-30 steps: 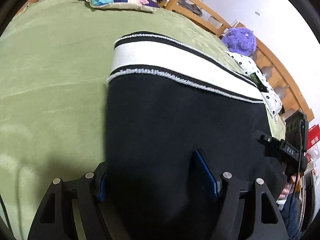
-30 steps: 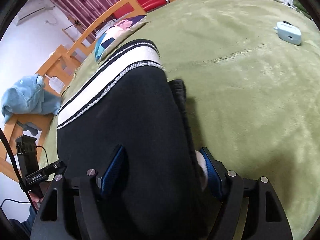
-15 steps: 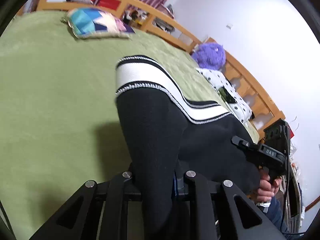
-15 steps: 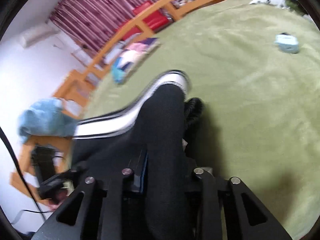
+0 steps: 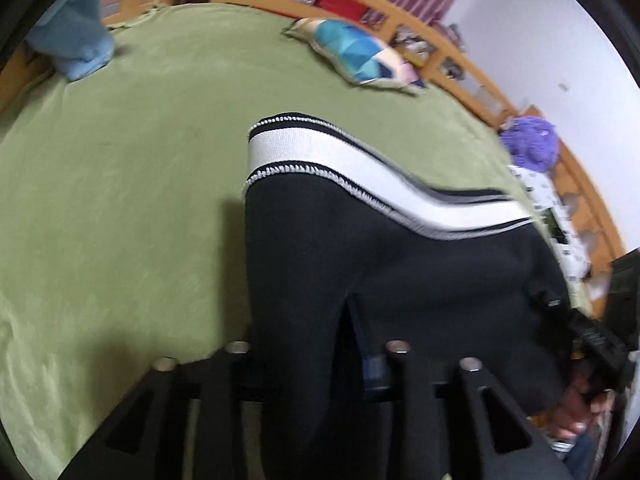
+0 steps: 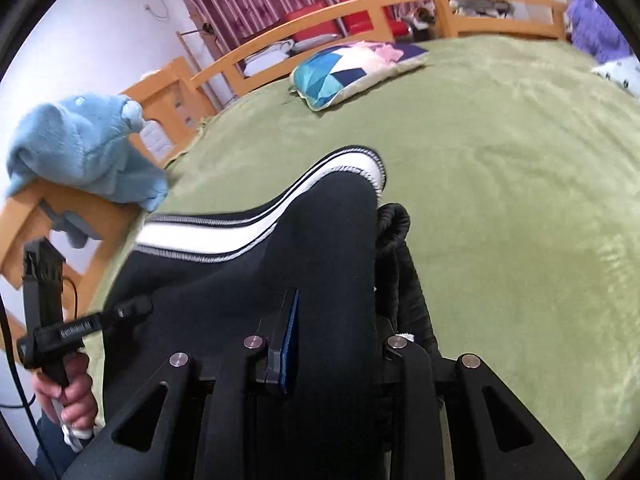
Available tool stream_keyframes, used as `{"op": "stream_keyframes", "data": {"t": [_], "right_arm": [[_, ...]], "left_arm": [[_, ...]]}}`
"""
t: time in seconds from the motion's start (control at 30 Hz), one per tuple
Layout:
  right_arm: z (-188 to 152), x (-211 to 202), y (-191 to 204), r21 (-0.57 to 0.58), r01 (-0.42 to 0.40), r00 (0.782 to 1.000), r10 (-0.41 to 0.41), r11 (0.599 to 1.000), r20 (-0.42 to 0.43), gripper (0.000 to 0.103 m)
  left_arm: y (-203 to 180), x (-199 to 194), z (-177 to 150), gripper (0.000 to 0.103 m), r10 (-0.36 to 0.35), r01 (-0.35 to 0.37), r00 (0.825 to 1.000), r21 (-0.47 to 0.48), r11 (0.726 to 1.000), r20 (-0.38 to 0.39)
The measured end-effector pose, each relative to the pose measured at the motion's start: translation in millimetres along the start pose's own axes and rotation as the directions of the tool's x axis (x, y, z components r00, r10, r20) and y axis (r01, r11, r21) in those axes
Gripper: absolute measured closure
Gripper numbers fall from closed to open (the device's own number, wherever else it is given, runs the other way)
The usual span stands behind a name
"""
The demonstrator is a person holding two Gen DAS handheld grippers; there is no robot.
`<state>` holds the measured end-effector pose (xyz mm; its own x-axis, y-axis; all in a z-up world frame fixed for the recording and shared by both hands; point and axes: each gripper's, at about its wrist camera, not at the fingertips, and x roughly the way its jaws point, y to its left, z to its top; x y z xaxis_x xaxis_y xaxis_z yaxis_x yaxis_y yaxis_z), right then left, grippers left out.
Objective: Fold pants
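Soft black knit pants (image 5: 360,264), white ribbed stripe, are pinched by the opening left gripper (image 5: 316,360) and right gripper (image 6: 332,344) above the fuzzy green bedspread (image 6: 500,160).

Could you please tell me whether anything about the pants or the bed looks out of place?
A bunched, ribbed black piece sticks out beside the black pants with a white striped band on the green bedspread, on the right gripper side. Nothing else stands out.

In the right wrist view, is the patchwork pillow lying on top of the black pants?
No, the patchwork pillow lies apart on the green blanket, beyond the black pants.
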<state>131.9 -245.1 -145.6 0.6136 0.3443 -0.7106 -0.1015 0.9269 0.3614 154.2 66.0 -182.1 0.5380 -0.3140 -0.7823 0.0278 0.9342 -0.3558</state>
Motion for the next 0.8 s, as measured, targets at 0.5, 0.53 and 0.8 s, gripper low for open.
{"op": "stream_keyframes", "data": {"t": [0.5, 0.53, 0.8], "right_arm": [[-30, -56, 7, -0.149, 0.046, 0.995, -0.031, 0.988, 0.098, 0.062], [-41, -51, 12, -0.184, 0.023, 0.998, -0.011, 0.983, 0.069, 0.062], [-92, -36, 17, -0.358, 0.159, 0.986, -0.168, 0.92, 0.007, 0.062]], "left_arm": [[-48, -58, -53, 0.042, 0.141, -0.155, 0.987, 0.198, 0.968, 0.081], [-49, -52, -64, 0.042, 0.159, -0.168, 0.985, 0.197, 0.966, 0.061], [-28, -42, -100, 0.033, 0.086, -0.082, 0.996, 0.112, 0.99, -0.032]]}}
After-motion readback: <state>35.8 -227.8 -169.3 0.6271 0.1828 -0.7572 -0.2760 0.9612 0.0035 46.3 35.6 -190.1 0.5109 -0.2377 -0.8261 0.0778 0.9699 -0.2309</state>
